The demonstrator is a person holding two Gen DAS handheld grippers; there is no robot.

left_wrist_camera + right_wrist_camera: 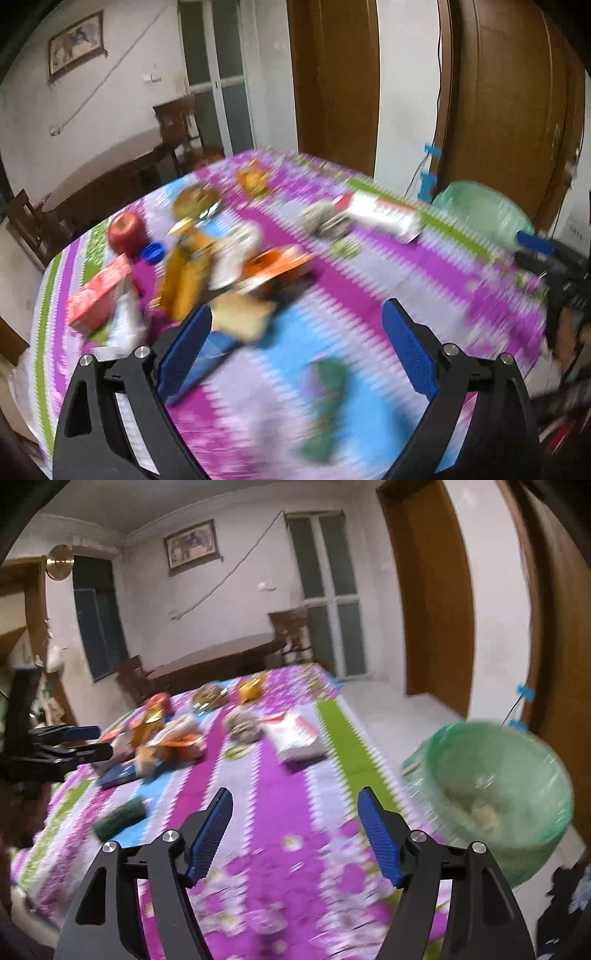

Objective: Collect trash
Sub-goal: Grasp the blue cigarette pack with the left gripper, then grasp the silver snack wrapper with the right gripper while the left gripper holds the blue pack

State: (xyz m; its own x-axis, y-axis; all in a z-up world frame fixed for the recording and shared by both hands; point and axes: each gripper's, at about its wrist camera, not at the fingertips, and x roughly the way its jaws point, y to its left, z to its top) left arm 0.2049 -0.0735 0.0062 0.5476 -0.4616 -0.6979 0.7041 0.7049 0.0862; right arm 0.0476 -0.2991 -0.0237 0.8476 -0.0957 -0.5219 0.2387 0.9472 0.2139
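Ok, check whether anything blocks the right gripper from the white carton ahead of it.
Nothing visible does. The right gripper is open and empty, and only bare tablecloth lies between it and the white carton. The grey wad sits left of the carton, off that line.

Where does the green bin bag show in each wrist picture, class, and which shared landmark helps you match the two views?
Left wrist view: the green bin bag sits at the right, past the table's far right edge.
Right wrist view: it fills the right side, mouth open toward the camera.
Shared landmark: the white carton lying on the purple striped tablecloth.
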